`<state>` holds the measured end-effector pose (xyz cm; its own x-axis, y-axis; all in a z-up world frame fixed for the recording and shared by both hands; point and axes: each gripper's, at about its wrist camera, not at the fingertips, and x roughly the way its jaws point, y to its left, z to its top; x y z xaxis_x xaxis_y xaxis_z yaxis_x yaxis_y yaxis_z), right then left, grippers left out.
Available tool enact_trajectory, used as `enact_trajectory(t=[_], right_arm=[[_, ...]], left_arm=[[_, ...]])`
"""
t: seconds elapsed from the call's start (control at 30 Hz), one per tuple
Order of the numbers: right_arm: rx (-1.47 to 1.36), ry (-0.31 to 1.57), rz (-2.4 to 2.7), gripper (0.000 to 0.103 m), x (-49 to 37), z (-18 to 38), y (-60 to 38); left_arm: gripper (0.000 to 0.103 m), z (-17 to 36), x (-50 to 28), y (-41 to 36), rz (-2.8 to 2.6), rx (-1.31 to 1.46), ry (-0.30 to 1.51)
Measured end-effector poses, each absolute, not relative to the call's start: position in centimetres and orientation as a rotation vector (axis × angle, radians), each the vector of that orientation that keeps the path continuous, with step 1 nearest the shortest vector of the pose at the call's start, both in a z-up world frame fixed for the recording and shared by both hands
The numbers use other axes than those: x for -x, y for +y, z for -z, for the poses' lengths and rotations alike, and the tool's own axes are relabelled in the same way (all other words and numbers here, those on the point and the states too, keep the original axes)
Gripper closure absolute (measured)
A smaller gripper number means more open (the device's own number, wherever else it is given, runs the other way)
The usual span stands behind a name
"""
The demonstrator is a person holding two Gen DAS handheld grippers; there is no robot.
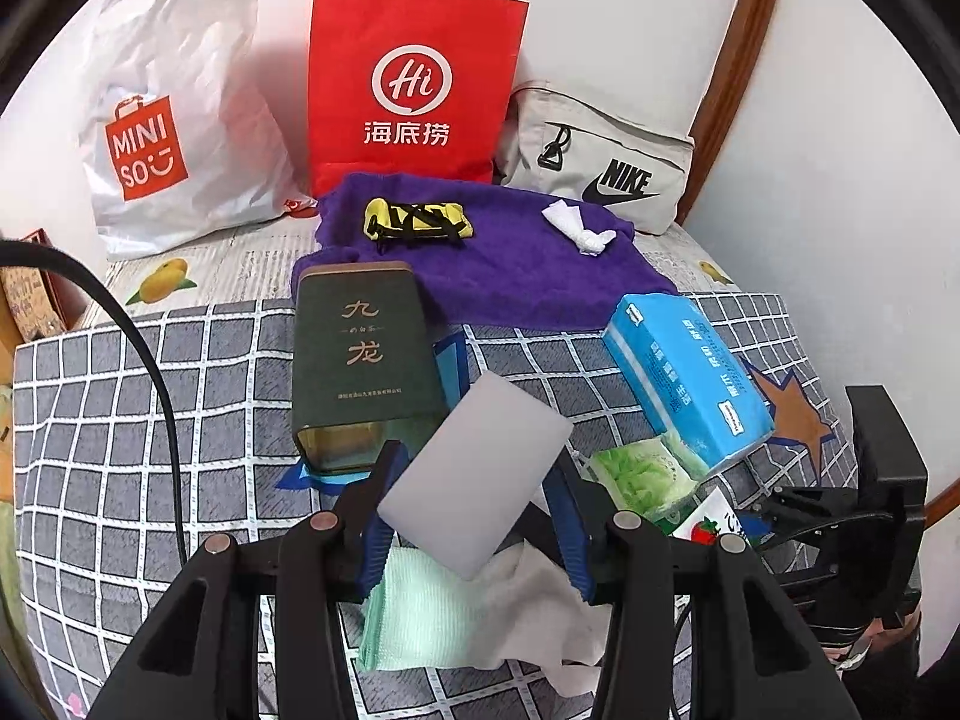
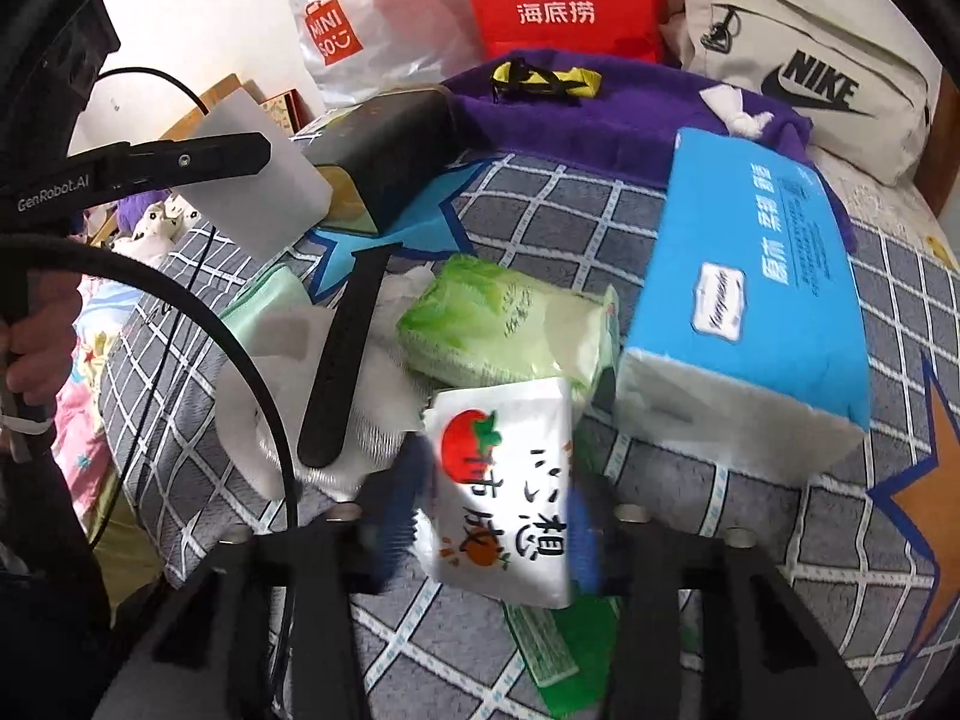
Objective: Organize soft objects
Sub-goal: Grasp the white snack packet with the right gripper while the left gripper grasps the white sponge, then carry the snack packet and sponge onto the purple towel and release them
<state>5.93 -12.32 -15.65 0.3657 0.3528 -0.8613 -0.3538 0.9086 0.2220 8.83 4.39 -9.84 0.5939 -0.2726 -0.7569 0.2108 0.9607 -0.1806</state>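
Note:
My left gripper (image 1: 474,480) is shut on a white sponge block (image 1: 474,474) and holds it above a mint green cloth (image 1: 414,612) and a white cloth (image 1: 540,612). The sponge also shows in the right wrist view (image 2: 258,180). My right gripper (image 2: 492,516) is shut on a white tissue pack with a tomato print (image 2: 504,492), lifted over the checked bedcover (image 2: 690,510). A green tissue pack (image 2: 498,324) and a blue tissue pack (image 2: 762,276) lie just beyond it.
A dark green tin box (image 1: 360,354) lies on the bedcover. Behind it a purple towel (image 1: 498,258) carries a yellow-black item (image 1: 420,219) and a crumpled tissue (image 1: 579,228). A Miniso bag (image 1: 174,120), a red paper bag (image 1: 414,78) and a Nike pouch (image 1: 600,156) line the wall.

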Motion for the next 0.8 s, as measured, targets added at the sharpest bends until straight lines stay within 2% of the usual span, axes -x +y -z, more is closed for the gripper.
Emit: enact_trajectory(t=[0.43,0.8], right_arm=[[-0.056,1.038,-0.410,0.065,-4.7,11.5,-14.8],[-0.101,0.958,-0.382,0.065,-9.4,7.7,-16.9]], left_arm=[[0.059,8.3,-9.1,5.3,0.263,0.098,0.879],[0.059,7.0,-12.0,6.9,0.236,0.115,0.864]])
